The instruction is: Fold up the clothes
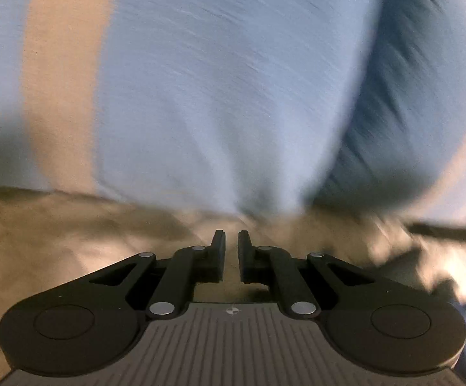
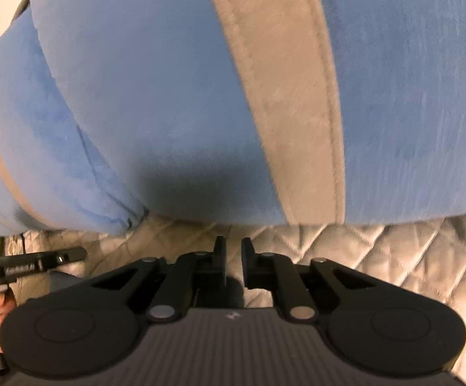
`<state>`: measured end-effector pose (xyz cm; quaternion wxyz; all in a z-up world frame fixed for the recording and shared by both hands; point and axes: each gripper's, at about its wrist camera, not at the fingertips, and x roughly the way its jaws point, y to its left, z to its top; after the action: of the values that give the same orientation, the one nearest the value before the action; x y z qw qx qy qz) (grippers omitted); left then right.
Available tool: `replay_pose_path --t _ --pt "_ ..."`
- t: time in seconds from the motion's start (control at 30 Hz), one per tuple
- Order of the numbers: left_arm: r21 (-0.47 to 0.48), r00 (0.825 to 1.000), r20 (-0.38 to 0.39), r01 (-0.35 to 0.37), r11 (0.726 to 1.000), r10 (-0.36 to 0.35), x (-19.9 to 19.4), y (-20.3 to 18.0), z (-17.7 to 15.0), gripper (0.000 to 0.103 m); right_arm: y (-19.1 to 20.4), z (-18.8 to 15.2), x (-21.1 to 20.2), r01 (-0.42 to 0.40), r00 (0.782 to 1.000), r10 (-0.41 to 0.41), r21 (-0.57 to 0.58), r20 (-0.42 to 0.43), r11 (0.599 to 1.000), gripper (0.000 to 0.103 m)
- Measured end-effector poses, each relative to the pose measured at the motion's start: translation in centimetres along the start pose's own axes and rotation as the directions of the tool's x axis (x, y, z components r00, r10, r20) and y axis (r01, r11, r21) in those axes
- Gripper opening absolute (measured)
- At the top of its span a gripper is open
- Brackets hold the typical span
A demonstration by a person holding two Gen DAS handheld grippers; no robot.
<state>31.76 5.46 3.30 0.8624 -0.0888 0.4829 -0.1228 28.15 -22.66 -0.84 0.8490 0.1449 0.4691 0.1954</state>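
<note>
Only a blue garment (image 2: 136, 96) lies on quilted bedding (image 2: 393, 251).

We see a blue garment (image 2: 136, 96) with a grey-beige stripe (image 2: 284, 96) running down it; in the left wrist view the same garment (image 1: 233, 80) reads paler blue, its stripe (image 1: 62, 80) tan. The cover (image 2: 377, 251) under it is pale grey-cream with a diamond quilted pattern. Both grippers, left (image 1: 231, 238) and right (image 2: 233, 247), are black, with grey ribbed bodies.
</note>
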Motion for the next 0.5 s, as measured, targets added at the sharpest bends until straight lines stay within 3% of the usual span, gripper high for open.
replay_pose_path --t 0.03,0.07,0.1,0.13,0.2,0.27,0.4,0.5 --pt "-0.035 0.999 0.028 -0.022 0.999 0.023 -0.1 0.5 0.2 0.018 -0.3 0.1 -0.2 -0.002 1.0 0.002 0.004 0.007 1.0 0.036" --pt "-0.077 0.999 0.048 0.025 0.997 -0.021 -0.5 1.4 0.2 0.03 -0.7 0.1 -0.5 -0.005 1.0 0.005 0.007 0.013 1.0 0.047" --pt "-0.118 0.996 0.069 0.072 0.99 -0.064 -0.9 2.2 0.3 0.038 -1.0 0.1 -0.8 -0.013 1.0 0.013 0.01 0.015 1.0 0.068" --pt "-0.156 0.99 0.093 0.12 0.98 -0.107 -1.4 3.1 0.3 0.042 -1.4 0.1 -1.3 -0.023 0.999 0.023 0.005 0.027 1.0 0.08" --pt "-0.162 0.969 0.146 0.221 0.962 -0.198 -2.9 4.3 -0.4 0.061 -2.3 0.0 -2.4 -0.068 0.996 0.069 -0.003 0.051 0.998 0.083" --pt "-0.125 0.952 0.171 0.276 0.953 -0.254 -4.4 5.0 -1.5 0.07 -3.6 -0.4 -3.5 -0.146 0.988 0.145 0.019 0.052 0.989 0.087" --pt "-0.043 0.931 0.147 0.344 0.938 -0.334 -6.1 5.8 -4.0 0.075 -5.2 -1.4 -4.4 -0.26 0.966 0.259 0.036 0.024 0.965 0.096" --pt "0.032 0.913 0.049 0.404 0.914 -0.405 -5.5 5.4 -4.8 0.075 -5.3 -2.1 -3.3 -0.295 0.954 0.296 0.052 -0.034 0.954 0.097"
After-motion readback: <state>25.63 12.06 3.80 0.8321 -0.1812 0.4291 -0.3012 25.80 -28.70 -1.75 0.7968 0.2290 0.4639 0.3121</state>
